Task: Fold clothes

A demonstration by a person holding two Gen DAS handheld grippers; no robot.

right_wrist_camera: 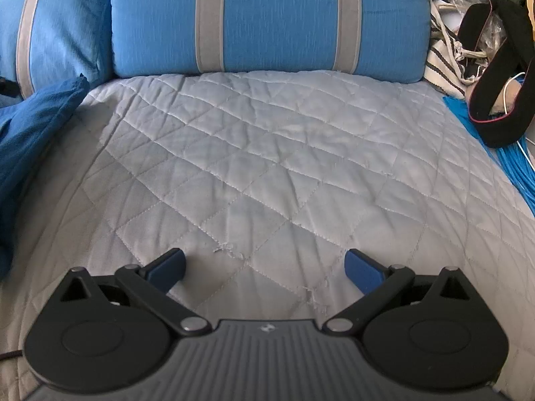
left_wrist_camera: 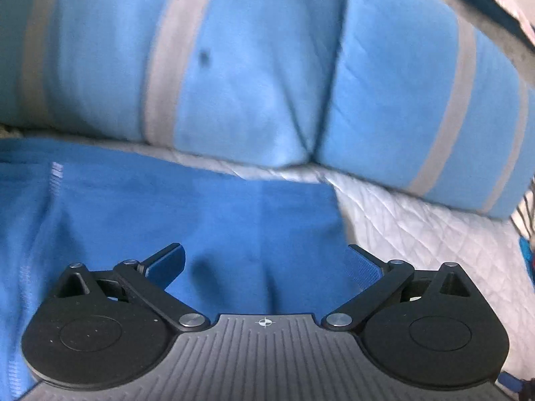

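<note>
A blue garment [left_wrist_camera: 187, 207] lies spread on the grey quilted cover [left_wrist_camera: 418, 230], filling the lower left of the left wrist view. My left gripper [left_wrist_camera: 265, 260] is open just above it, with nothing between the jaws. In the right wrist view the same garment [right_wrist_camera: 30, 133] shows as a bunched edge at the far left. My right gripper [right_wrist_camera: 265, 265] is open over the bare quilted cover [right_wrist_camera: 267, 153], well to the right of the garment and holding nothing.
Two light blue pillows with grey stripes [right_wrist_camera: 267, 20] [left_wrist_camera: 200, 56] stand along the back. At the right edge are a black bag [right_wrist_camera: 501, 77], a striped cloth [right_wrist_camera: 441, 63] and blue cords [right_wrist_camera: 515, 167]. Loose threads [right_wrist_camera: 314, 294] show on the cover.
</note>
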